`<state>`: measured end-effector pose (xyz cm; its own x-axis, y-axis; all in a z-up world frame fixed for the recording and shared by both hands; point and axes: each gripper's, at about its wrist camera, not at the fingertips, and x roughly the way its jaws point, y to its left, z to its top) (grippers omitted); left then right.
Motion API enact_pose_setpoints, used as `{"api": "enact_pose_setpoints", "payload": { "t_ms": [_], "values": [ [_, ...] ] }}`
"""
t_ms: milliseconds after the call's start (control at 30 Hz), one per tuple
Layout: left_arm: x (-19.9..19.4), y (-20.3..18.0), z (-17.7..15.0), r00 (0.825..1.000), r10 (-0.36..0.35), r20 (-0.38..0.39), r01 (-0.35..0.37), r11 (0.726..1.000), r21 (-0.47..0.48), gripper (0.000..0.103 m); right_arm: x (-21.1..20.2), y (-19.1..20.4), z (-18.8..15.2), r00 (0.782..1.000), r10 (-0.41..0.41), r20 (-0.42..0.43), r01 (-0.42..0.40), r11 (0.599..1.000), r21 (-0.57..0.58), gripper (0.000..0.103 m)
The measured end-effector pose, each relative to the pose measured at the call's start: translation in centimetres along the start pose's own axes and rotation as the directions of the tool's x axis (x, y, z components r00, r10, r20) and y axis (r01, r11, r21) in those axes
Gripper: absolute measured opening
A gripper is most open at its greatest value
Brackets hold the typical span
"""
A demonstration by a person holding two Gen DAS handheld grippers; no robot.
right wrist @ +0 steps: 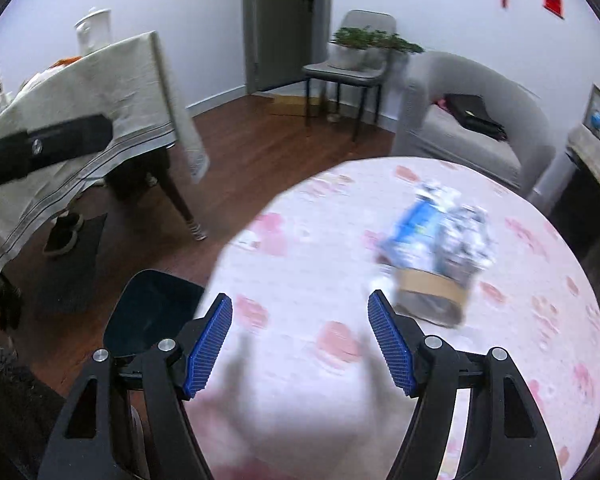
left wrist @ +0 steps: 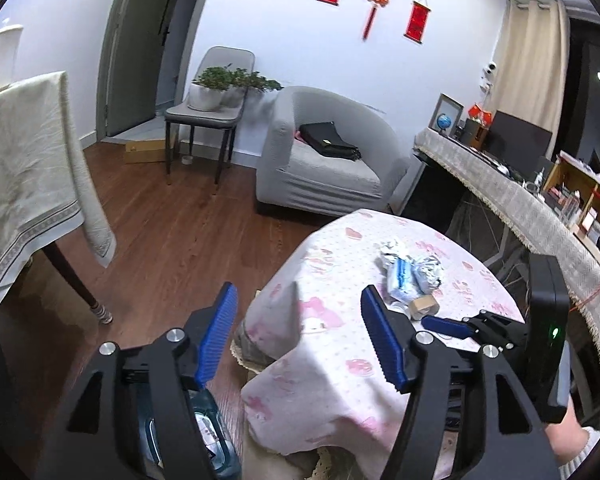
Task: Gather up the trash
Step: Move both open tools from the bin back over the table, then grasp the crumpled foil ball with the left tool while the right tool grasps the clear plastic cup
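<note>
Right tool (right wrist: 300,344) near trash (right wrist: 436,240)

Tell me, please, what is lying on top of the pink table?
A trash pile: crumpled wrappers, a blue packet and a cardboard piece on the pink table. Anything beneath the pile is covered.

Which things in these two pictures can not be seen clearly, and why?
- Trash pile, right wrist view: motion blur; single items unreadable.
- Bin, left wrist view: mostly hidden behind the left claw.
- Desk shelf items, left wrist view: too small, at the fisheye edge.
</note>
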<state>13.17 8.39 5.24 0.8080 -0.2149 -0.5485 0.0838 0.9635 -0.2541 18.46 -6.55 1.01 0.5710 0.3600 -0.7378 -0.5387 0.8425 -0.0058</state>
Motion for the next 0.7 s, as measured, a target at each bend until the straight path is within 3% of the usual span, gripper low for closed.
{"api": "enact_pose_setpoints", "payload": {
  "t_ms": [333,700],
  "values": [
    [2.5,-3.8,-0.5,0.999,-0.025,-0.028,0.026,0.998,0.060,0.068,-1.7,-6.0,-1.6,0.996,-0.093,0.006,0.092,0.992,0.087,0.071],
    [4.7,-7.1,-0.6,0.997,-0.057,-0.051,0.062,0.993,0.105,0.069,-1.4,-9.3,-3.4,0.990,-0.139,-0.038,0.142,0.981,0.130,0.071]
  ]
}}
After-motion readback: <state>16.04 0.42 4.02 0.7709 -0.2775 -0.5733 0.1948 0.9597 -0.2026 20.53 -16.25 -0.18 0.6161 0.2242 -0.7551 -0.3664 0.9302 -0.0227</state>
